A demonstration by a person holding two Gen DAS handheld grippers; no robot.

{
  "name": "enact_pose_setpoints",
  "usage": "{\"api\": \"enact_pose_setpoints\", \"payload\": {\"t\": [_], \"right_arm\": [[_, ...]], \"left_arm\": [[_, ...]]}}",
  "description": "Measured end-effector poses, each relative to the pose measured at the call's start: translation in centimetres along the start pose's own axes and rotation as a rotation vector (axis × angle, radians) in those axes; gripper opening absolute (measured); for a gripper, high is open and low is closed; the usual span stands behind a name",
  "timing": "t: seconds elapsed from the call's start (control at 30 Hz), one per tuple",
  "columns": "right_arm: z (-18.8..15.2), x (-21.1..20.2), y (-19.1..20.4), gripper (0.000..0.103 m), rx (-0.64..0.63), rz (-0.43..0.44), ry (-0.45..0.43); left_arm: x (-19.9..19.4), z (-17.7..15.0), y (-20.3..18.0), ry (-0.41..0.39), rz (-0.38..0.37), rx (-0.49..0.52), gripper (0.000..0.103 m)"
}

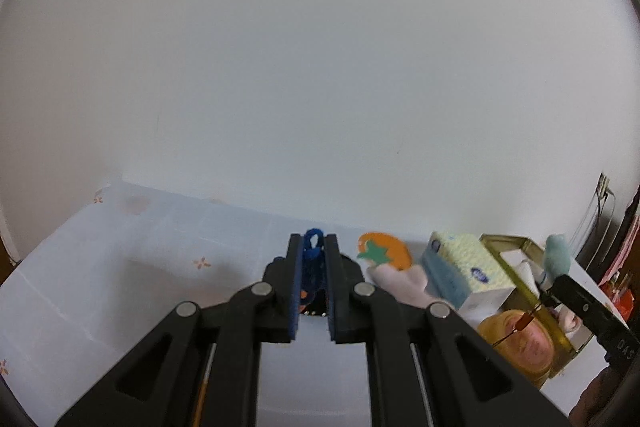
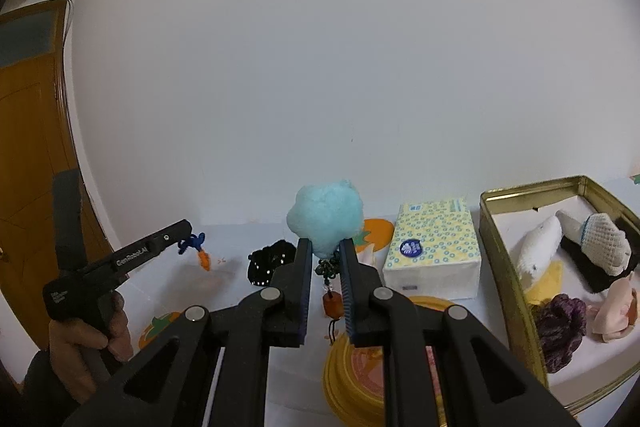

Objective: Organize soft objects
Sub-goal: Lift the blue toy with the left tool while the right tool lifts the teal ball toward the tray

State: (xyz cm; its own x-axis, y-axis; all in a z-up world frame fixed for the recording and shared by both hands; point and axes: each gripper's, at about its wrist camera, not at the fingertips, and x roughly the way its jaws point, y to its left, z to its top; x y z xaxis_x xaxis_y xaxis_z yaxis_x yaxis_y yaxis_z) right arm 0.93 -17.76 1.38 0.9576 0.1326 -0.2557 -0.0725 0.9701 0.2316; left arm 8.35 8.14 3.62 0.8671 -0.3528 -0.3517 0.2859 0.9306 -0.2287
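My left gripper (image 1: 313, 247) is shut on a blue pipe-cleaner toy (image 1: 313, 241) with an orange carrot tip, held above the table; it also shows in the right wrist view (image 2: 195, 247). My right gripper (image 2: 325, 247) is shut on a fluffy light-blue pompom (image 2: 326, 217) with a dark cord and an orange bead (image 2: 333, 305) hanging below it. The gold tin (image 2: 506, 259) at the right holds several soft items: white plush, a net sponge, a purple scrunchie (image 2: 560, 327) and a pink piece.
A yellow tissue pack (image 2: 434, 247) stands left of the tin. A black beaded scrunchie (image 2: 266, 263) lies on the pale tablecloth. Orange fruit coasters (image 2: 376, 231) lie near the wall. A yellow round lid (image 2: 360, 375) sits below my right gripper. A wooden door (image 2: 28, 155) is far left.
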Motion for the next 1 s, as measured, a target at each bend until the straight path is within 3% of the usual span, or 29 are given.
{"api": "enact_pose_setpoints", "payload": {"t": [0.6, 1.0], "right_arm": [[0.7, -2.5, -0.6, 0.015, -0.005, -0.017, -0.046], [1.7, -5.0, -2.9, 0.015, 0.012, -0.040, -0.092]], "left_arm": [[-0.6, -1.0, -3.4, -0.019, 0.008, 0.026, 0.007], [-2.6, -0.5, -7.9, -0.073, -0.047, 0.023, 0.007]]}}
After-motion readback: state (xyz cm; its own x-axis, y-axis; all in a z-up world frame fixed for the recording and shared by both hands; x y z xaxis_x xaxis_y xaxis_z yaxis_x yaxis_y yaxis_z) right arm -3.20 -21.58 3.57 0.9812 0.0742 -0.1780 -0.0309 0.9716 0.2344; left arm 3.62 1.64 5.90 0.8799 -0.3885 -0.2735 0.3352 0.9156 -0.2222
